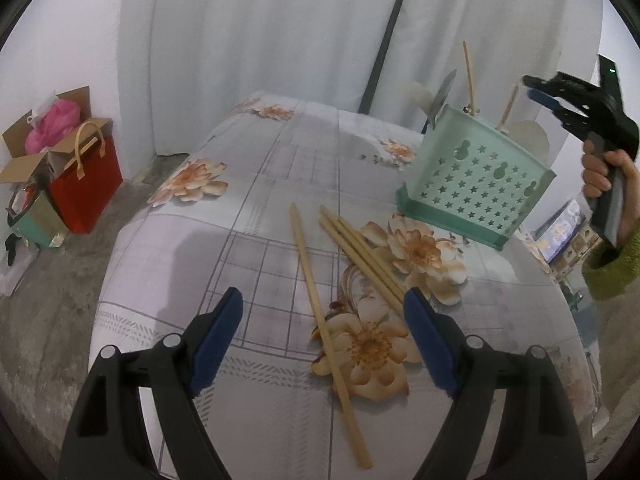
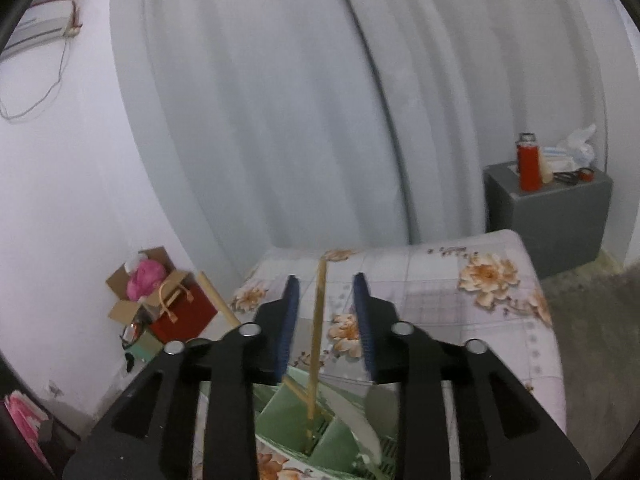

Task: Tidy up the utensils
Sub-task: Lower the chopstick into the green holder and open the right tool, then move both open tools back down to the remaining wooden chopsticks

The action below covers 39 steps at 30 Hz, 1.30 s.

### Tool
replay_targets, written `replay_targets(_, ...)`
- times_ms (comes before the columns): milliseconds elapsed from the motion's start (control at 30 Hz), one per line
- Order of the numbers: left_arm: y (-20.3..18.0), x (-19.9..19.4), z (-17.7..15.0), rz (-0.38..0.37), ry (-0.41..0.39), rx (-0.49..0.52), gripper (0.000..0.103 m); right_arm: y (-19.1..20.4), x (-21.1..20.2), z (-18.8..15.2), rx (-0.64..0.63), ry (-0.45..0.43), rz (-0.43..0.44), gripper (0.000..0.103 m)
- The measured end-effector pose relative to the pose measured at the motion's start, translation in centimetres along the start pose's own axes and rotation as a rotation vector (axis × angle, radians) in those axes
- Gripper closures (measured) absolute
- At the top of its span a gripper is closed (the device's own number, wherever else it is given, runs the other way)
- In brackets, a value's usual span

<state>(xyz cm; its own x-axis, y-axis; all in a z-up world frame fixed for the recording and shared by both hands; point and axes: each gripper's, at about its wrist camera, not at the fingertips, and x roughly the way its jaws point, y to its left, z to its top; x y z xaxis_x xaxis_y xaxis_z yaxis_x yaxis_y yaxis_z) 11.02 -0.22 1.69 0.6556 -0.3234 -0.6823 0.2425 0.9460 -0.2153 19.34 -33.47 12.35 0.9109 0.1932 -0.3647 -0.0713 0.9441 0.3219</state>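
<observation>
A pale green utensil holder (image 1: 476,176) with star cut-outs stands at the far right of the flowered tablecloth (image 1: 248,208). Two chopsticks (image 1: 469,72), a metal blade (image 1: 442,92) and white spoons stick out of it. Loose on the cloth lie one chopstick (image 1: 316,300) and a bundle of three (image 1: 360,256). My left gripper (image 1: 323,294) hovers open over their near ends. My right gripper (image 1: 530,86) is above the holder (image 2: 288,404). Its jaws stand apart around an upright chopstick (image 2: 318,340) whose foot rests in a compartment; the pads do not touch it.
On the floor to the left are a red bag (image 1: 86,184) and a cardboard box (image 1: 52,120) with pink stuff. A grey cabinet (image 2: 548,220) with a red flask (image 2: 529,164) stands beyond the table's far right corner. White curtains hang behind.
</observation>
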Motion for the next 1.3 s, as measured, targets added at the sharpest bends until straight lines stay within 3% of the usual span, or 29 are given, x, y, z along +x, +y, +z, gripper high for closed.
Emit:
replay_targets(233, -0.6, 0.5, -0.2, 0.044, 0.017, 0.035, 0.023, 1.1, -5.0, 0.0, -0.009, -0.09, 0.002, 0.058)
replay_targets(400, -1.0, 1.5, -0.6, 0.137, 0.073, 0.071, 0.023, 2.4, -7.8, -1.9, -0.048, -0.09, 0.04, 0.045)
replay_targets(467, -1.3, 1.8, -0.7, 0.183, 0.089, 0.093, 0.021, 3.1, -7.6, -3.4, -0.055, -0.039, 0.07, 0.037)
replay_targets(567, -1.4, 2.1, -0.8, 0.238, 0.108, 0.112, 0.017, 4.6, -5.8, -6.8, -0.066, 0.109, 0.126, 0.028)
replay_targets(667, -1.5, 2.3, -1.0, 0.273, 0.118, 0.116, 0.011, 6.0, -2.5, -11.7, -0.045, 0.315, 0.163, 0.025)
replay_targets(767, -1.5, 3.0, -1.3, 0.304, 0.159, 0.099, 0.009, 7.1, 0.2, -16.0, -0.072, 0.467, 0.105, 0.024)
replay_targets(833, -1.6, 3.4, -1.6, 0.325, 0.177, 0.095, 0.007, 7.6, 1.3, -17.7, -0.103, 0.518, 0.071, 0.024)
replay_targets(967, -1.6, 4.3, -2.2, 0.359, 0.224, 0.079, 0.005, 8.2, 3.0, -20.0, -0.129, 0.568, -0.007, 0.02)
replay_targets(1133, -1.2, 4.2, -2.5, 0.376, 0.214, 0.014, 0.005, 8.1, 4.1, -21.4, -0.152, 0.585, -0.079, 0.014)
replay_targets(1300, -1.3, 4.2, -2.6, 0.394, 0.204, 0.013, 0.005, 8.7, 5.1, -22.3, -0.175, 0.591, -0.128, 0.008)
